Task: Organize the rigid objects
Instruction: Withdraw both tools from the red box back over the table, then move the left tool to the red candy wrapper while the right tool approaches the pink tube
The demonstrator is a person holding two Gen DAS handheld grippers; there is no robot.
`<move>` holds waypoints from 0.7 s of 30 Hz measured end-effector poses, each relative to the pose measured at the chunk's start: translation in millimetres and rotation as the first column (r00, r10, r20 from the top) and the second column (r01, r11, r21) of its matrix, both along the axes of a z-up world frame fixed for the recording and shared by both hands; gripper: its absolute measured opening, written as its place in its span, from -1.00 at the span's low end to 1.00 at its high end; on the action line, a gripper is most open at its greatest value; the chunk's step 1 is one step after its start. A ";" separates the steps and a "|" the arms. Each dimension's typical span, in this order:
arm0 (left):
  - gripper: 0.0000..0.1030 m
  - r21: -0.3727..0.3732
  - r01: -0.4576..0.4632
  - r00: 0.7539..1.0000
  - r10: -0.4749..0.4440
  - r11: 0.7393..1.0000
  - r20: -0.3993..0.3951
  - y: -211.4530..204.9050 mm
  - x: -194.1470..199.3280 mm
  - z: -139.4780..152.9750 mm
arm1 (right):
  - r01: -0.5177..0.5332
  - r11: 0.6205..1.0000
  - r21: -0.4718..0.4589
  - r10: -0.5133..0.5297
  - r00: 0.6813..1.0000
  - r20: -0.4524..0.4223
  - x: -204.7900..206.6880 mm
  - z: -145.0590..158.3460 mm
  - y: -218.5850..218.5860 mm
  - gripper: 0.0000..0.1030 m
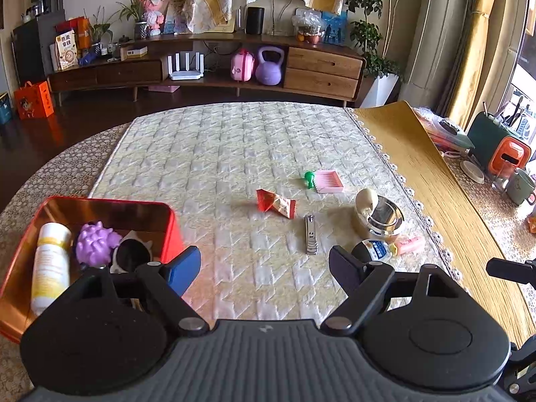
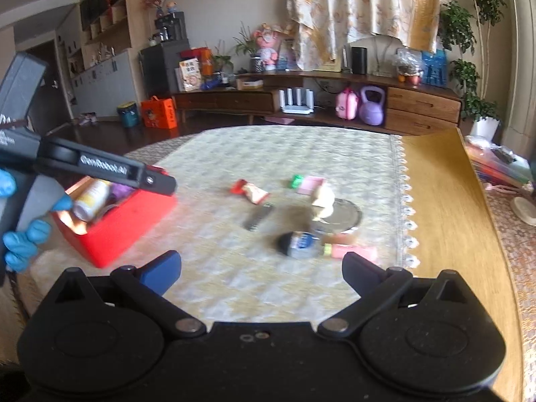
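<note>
1. Left gripper (image 1: pixel 264 268): jaws wide apart, nothing between them, over bare quilted mat (image 1: pixel 217 154).
2. Right gripper (image 2: pixel 261 268): jaws also spread, empty; this view is motion-blurred.
3. Red box (image 1: pixel 169 231) sits at the mat's left edge. Inside: white-yellow bottle (image 1: pixel 50 261), purple spiky ball (image 1: pixel 95 244), and a black-and-white item I can't identify.
4. Loose on the mat: red snack packet (image 1: pixel 276 202), nail clipper (image 1: pixel 311 234), pink comb (image 1: pixel 330 181) touching a green piece, metal dish (image 1: pixel 385 216), small bottle (image 1: pixel 373 249), pink tube (image 1: pixel 410 244).
5. Blue-gloved hand (image 2: pixel 23 234) holds the left gripper's handle, seen in the right wrist view.
</note>
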State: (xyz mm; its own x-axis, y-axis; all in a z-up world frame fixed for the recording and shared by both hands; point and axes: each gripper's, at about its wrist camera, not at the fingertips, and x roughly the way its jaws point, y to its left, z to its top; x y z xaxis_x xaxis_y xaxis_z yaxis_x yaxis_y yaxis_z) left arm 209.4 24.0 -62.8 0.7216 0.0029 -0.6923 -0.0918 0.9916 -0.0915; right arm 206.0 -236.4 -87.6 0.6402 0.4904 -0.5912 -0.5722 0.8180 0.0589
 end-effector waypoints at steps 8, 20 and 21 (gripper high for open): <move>0.63 0.020 0.013 1.000 -0.012 1.000 -0.012 -10.4 36.9 -17.1 | -0.014 0.995 -0.094 0.012 1.000 -0.025 47.0 -25.7 -16.6 0.81; 0.63 0.088 0.037 0.997 -0.032 0.995 -0.065 -17.1 98.2 -54.2 | -0.114 0.975 -0.189 0.105 0.993 -0.061 109.2 -55.5 -13.9 0.53; 0.63 0.091 0.033 0.997 -0.027 0.995 -0.073 -16.5 103.3 -57.3 | -0.127 0.972 -0.198 0.117 0.991 -0.059 112.1 -57.6 -13.0 0.50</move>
State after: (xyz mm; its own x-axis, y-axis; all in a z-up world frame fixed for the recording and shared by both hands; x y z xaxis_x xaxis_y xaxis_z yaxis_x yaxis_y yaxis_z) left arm 312.7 7.5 -120.1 0.6709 0.0480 -0.7400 -0.0650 0.9979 0.0057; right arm 318.1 -249.4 -145.1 0.5524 0.4312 -0.7133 -0.6687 0.7402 -0.0704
